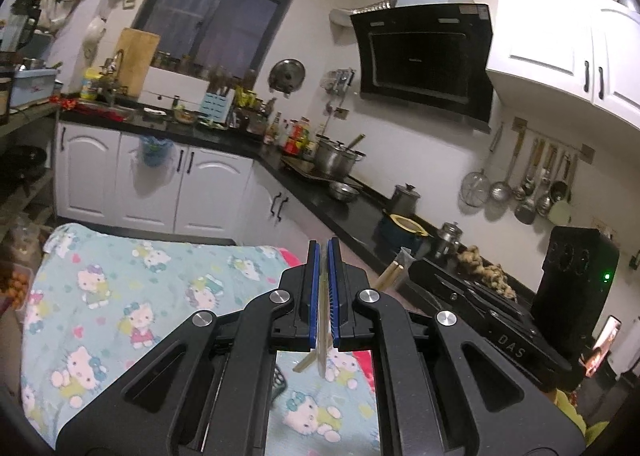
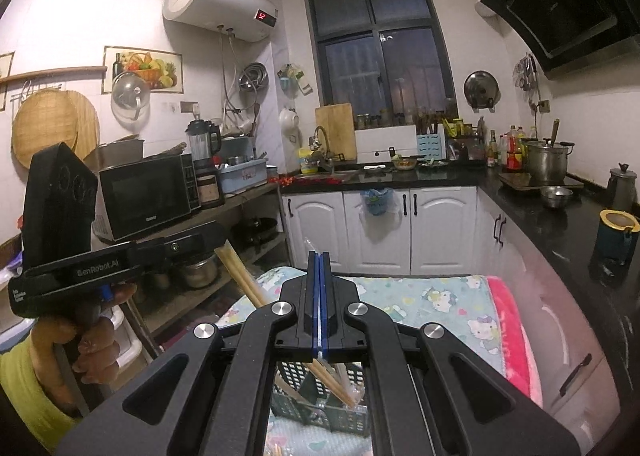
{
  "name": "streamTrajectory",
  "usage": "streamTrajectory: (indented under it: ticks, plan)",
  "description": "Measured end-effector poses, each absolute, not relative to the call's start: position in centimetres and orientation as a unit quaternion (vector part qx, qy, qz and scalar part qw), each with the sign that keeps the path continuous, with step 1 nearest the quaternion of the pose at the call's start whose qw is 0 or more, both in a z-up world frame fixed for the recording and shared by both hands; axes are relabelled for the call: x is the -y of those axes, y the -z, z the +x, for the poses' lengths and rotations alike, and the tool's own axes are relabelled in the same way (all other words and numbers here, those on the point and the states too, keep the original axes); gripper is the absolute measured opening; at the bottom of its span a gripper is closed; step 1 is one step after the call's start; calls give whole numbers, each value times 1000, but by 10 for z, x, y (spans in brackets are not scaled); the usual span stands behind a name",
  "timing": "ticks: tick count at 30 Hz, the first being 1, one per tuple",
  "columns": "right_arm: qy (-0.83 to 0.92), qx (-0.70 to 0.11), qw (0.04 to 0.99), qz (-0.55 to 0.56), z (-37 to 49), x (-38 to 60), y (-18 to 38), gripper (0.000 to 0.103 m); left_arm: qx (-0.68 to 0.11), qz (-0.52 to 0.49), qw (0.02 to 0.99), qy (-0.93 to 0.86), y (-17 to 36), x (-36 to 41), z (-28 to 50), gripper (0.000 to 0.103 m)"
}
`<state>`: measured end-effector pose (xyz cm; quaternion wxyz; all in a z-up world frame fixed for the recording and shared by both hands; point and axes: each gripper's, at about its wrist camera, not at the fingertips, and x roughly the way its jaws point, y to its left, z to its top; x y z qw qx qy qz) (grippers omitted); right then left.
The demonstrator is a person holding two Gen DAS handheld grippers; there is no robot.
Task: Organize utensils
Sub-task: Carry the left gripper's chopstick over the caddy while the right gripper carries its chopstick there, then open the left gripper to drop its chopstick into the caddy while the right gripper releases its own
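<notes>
Both tools raised over the cartoon-print surface (image 2: pixel 420 300) — left tool (image 1: pixel 324 296) clenched on wooden chopsticks (image 1: pixel 319 352), right tool (image 2: pixel 319 304) clenched on a wrapped chopstick pair (image 2: pixel 332 380) — whose long axis slants down toward the green basket (image 2: pixel 320 412) directly below.

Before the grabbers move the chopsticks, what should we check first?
1. Left gripper shut on the chopsticks: ok.
2. Right gripper shut on the same chopsticks: ok, as far as the pads show.
3. Green basket in sight below the right gripper: ok.
4. Room left inside the basket: cannot tell, it is mostly hidden.
5. Chopsticks held up off the cartoon blanket: ok.
</notes>
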<state>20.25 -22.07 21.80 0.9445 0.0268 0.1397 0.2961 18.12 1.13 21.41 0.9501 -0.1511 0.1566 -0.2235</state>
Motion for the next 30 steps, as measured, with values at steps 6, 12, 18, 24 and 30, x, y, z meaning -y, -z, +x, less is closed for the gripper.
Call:
streamTrajectory:
  ticks: [6,12,18,24,30]
  plan:
    - [-288,-150,945,27,224,204,-213,1,-167,-152,954,198,-204,-24,197,2]
    - [-280,-178,943,29,246,191,-195,1,-183,-155,954,177,-186,-34,211,2]
    - [-278,-197,940,30,258,182,-175,1,-190,-148,958,158,-168,-37,221,2]
    - [-278,-215,936,30,266,175,-156,1,-192,-135,962,140,-156,-39,226,2]
    - [-275,-237,931,37,274,172,-139,1,-195,-131,964,128,-151,-44,232,2]
